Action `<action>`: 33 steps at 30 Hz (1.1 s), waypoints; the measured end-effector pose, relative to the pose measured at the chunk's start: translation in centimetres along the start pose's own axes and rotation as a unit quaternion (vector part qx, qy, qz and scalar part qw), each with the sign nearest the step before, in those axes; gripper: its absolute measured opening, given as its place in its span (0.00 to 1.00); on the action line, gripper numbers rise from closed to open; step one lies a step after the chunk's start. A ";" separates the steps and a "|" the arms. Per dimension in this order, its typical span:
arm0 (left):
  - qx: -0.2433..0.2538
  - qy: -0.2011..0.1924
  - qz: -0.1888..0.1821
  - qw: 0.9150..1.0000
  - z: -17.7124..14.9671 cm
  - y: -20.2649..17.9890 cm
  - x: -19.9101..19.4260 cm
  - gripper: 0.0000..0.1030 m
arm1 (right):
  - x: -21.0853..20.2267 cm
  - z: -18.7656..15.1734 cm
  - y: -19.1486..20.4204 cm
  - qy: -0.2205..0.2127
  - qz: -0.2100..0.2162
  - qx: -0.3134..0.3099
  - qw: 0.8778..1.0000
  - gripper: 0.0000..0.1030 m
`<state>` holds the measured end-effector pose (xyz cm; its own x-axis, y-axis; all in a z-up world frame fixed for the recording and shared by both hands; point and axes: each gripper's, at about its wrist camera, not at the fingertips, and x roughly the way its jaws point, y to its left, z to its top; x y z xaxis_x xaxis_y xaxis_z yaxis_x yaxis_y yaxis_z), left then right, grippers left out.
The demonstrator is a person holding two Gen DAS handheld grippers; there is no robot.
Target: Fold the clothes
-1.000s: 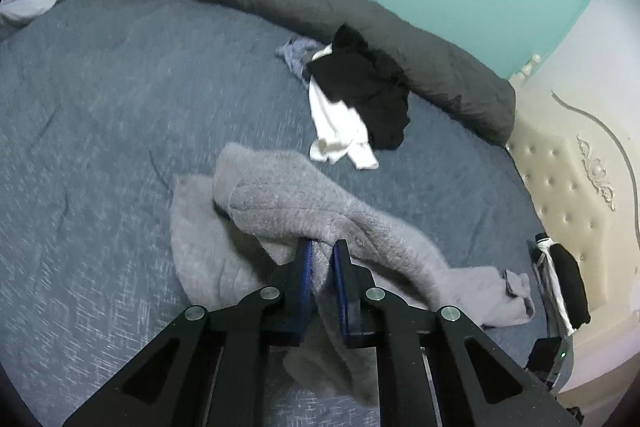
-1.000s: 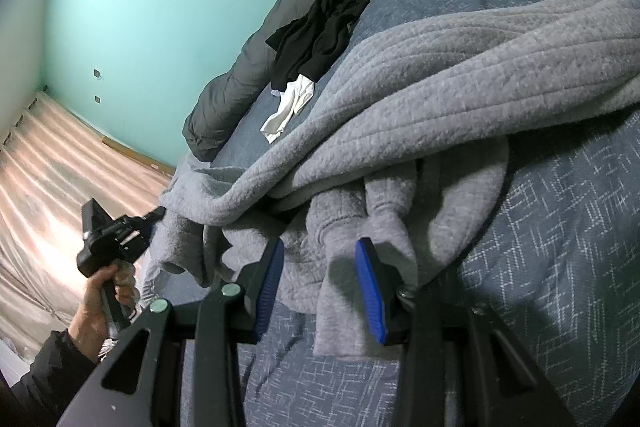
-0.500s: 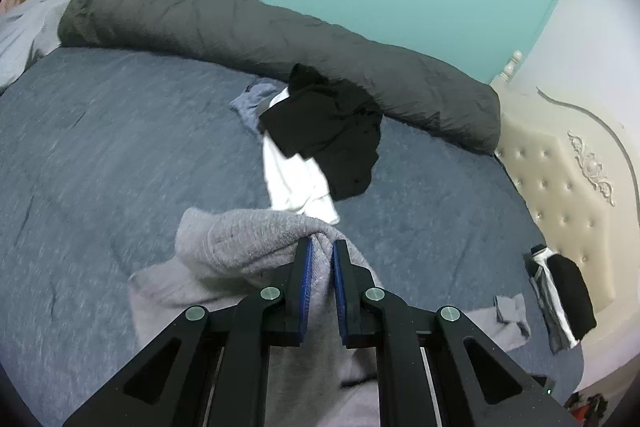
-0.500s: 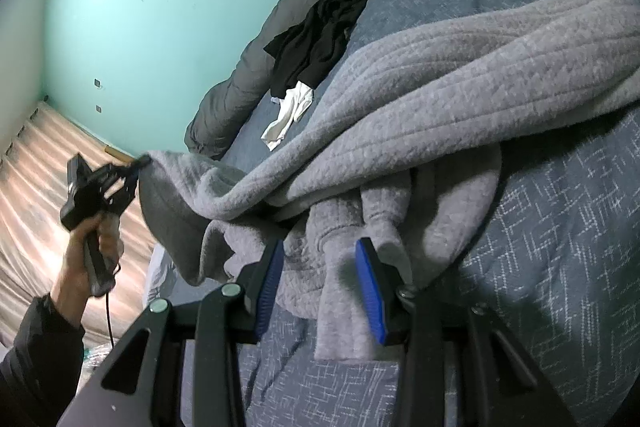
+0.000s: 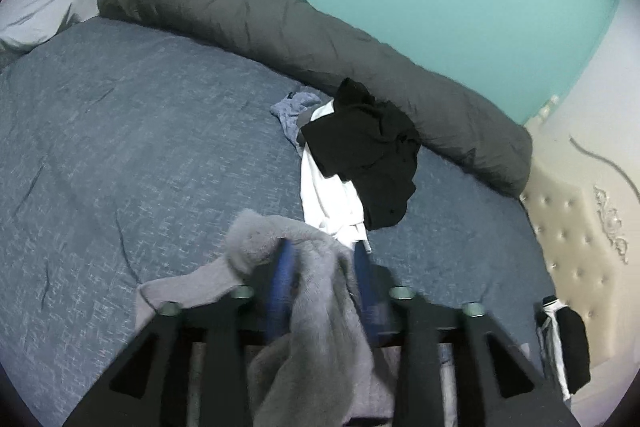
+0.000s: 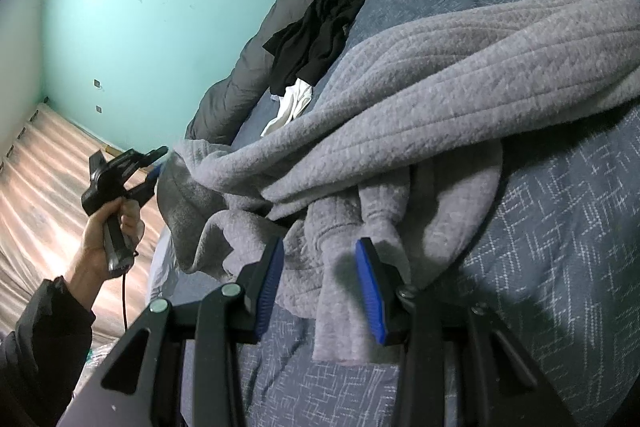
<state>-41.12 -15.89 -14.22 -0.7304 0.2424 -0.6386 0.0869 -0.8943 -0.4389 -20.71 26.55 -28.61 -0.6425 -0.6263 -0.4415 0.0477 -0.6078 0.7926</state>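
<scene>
A grey fleece sweater [image 6: 420, 99] lies bunched across the blue bedspread [image 6: 560, 267]. In the left wrist view my left gripper [image 5: 322, 267] has its jaws apart, with an edge of the sweater [image 5: 316, 307] draped loosely between the blue pads and blurred. In the right wrist view the left gripper [image 6: 156, 167] is raised at the sweater's lifted end. My right gripper [image 6: 320, 287] is open, its blue pads on either side of a hanging fold of the sweater, not closed on it.
A pile of black [image 5: 368, 151], white [image 5: 328, 199] and light blue [image 5: 294, 109] clothes lies mid-bed. A rolled dark grey duvet [image 5: 280, 27] runs along the teal wall. A cream tufted headboard [image 5: 572, 227] is at the right, with black-and-white items [image 5: 564, 343] beside it.
My left gripper, shut on the sweater and lifting it before, now has its jaws apart with the cloth slipping between them. The right gripper has stayed open and still.
</scene>
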 end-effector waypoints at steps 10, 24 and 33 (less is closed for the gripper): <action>-0.008 0.051 0.021 0.998 -4.3 6.8 -0.3 0.41 | 0.0 -0.5 0.0 0.003 -0.008 -0.006 1.000 0.37; -0.003 0.118 0.051 0.992 -11.6 10.3 3.5 0.32 | 0.5 -0.7 0.1 0.012 -0.075 -0.033 0.997 0.53; 0.027 0.103 0.062 0.992 -11.7 8.1 2.3 0.00 | 0.4 -0.1 0.4 0.012 -0.041 -0.035 0.998 0.11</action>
<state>-34.18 -18.19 -26.66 -0.5614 0.1953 -0.8042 0.1278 -0.9397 -0.3174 -20.89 26.00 -28.49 -0.6274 -0.5849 -0.5140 0.0509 -0.6895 0.7225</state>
